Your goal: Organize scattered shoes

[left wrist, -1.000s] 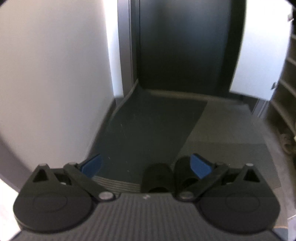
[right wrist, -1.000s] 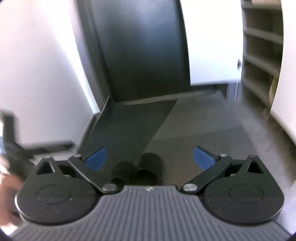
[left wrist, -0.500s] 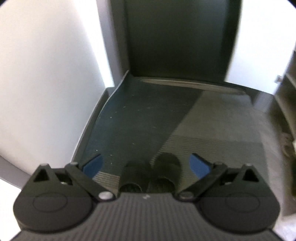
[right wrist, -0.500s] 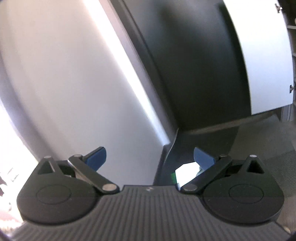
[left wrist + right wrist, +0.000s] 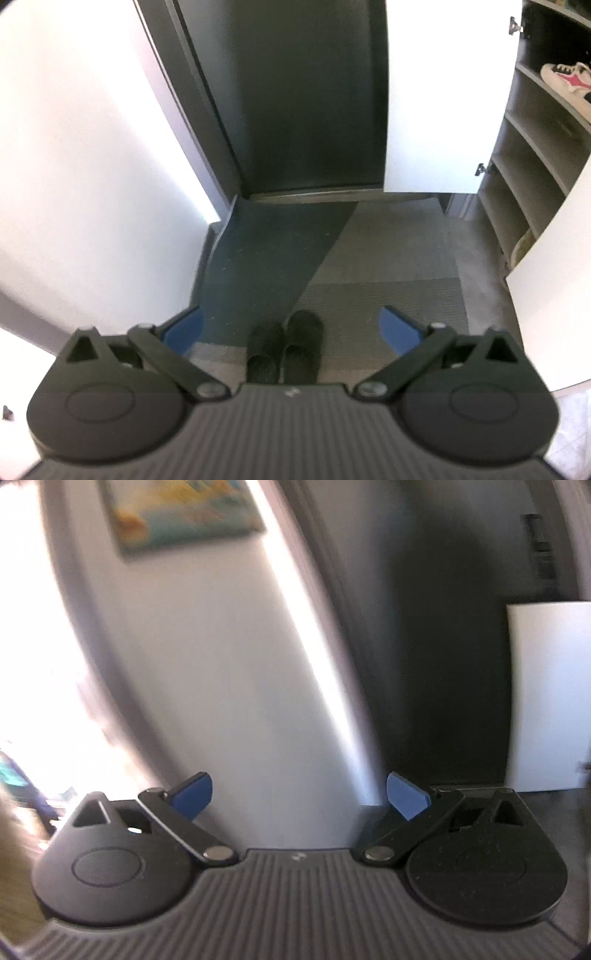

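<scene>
From the left wrist camera I count two black slippers [image 5: 284,347] on the floor, side by side and touching, toes pointing toward 12 o'clock, sitting low in the view between the two blue pads. My left gripper [image 5: 291,330] has its jaws spread wide and holds nothing; the slippers lie below it on the floor, not in its grip. At 2 o'clock I see one white sneaker with red and black markings [image 5: 569,83] resting on an upper shelf of the open shoe cabinet [image 5: 524,155], and one pale shoe [image 5: 521,249] partly showing at the cabinet's bottom level, mostly hidden by the white cabinet door [image 5: 550,280] at 3 o'clock. A second white door panel [image 5: 443,110] stands open at 1 o'clock. The floor is carpet [image 5: 388,258], dark teal on the left and grey on the right, split by a diagonal line, and the slippers sit just where the two colours meet. A dark door [image 5: 295,103] fills 12 o'clock and a white wall [image 5: 81,166] runs along 9 o'clock. My right gripper [image 5: 299,797] also has its jaws wide apart and empty; its blurred view faces a pale wall with one framed picture [image 5: 181,513] at 11 o'clock and a dark doorway at 2 o'clock.
</scene>
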Demonstrator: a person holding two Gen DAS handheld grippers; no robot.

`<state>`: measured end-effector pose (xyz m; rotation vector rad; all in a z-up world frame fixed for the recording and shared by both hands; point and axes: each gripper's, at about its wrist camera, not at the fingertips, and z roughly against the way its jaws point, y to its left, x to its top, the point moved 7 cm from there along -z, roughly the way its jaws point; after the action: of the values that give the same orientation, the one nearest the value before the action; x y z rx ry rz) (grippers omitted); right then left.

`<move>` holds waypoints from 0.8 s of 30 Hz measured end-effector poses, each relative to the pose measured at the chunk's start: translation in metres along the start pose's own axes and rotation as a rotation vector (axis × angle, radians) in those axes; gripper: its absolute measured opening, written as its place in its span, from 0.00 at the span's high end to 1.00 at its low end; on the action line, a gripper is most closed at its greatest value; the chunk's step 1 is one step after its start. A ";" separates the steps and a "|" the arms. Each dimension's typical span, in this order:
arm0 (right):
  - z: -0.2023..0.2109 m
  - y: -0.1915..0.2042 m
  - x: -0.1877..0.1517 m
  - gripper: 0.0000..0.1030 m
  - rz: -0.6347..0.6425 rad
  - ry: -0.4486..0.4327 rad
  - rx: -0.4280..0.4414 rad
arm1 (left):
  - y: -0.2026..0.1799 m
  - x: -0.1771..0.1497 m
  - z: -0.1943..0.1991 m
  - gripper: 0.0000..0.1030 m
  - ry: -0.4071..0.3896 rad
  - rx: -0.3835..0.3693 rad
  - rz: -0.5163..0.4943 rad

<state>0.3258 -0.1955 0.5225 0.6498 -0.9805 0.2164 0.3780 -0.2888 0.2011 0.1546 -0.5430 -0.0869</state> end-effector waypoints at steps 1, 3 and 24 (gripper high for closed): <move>0.009 0.003 0.010 0.00 0.003 0.011 0.043 | -0.008 0.004 0.008 0.00 0.007 -0.008 0.009; 0.024 0.006 0.024 0.00 0.049 0.019 0.070 | -0.030 0.016 0.028 0.00 0.017 -0.033 0.022; -0.031 -0.141 0.130 0.00 -0.014 0.146 0.145 | -0.212 0.174 -0.010 0.00 -0.118 -0.232 -0.314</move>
<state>0.4830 -0.3036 0.5592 0.7621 -0.8244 0.3201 0.5232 -0.5177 0.2450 0.0071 -0.6190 -0.4650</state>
